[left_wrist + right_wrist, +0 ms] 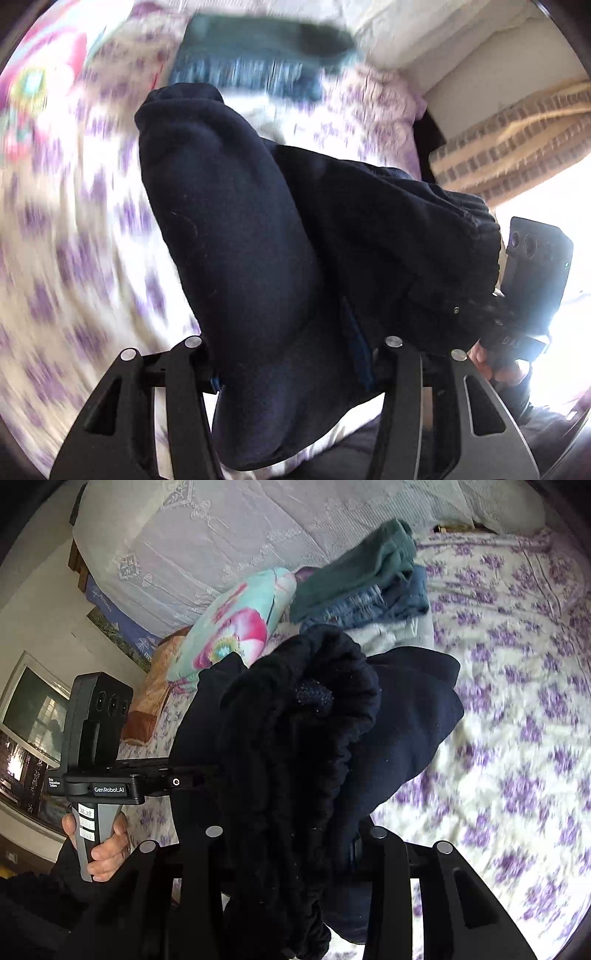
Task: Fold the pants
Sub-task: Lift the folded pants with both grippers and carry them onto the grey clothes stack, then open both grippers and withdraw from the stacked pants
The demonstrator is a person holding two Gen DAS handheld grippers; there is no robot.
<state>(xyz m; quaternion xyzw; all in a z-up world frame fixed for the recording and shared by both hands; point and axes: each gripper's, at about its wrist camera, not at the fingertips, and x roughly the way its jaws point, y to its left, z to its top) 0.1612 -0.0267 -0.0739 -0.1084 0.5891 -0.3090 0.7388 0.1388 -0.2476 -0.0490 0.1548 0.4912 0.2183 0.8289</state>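
Left gripper (291,373): I had its fingers pinching a thick bunch of the navy pants (258,240); the cloth filled the gap and hung past it.
Right gripper (295,853): I had it clamped on the gathered waistband end of the same pants; the fingers themselves were buried in fabric.
Pants: held up off the bed (517,720) between both tools, draped and bunched, not laid flat; the left view was blurred.
Bed: purple-flowered cover under the garment; bare where I judged the pants should land.
Stack (369,583): teal, blue and pale folded clothes lay farther back, beside a flowered pillow (236,624).
Progress: I judged this pair early on; no crease visible; spreading, folding and stacking all remained.
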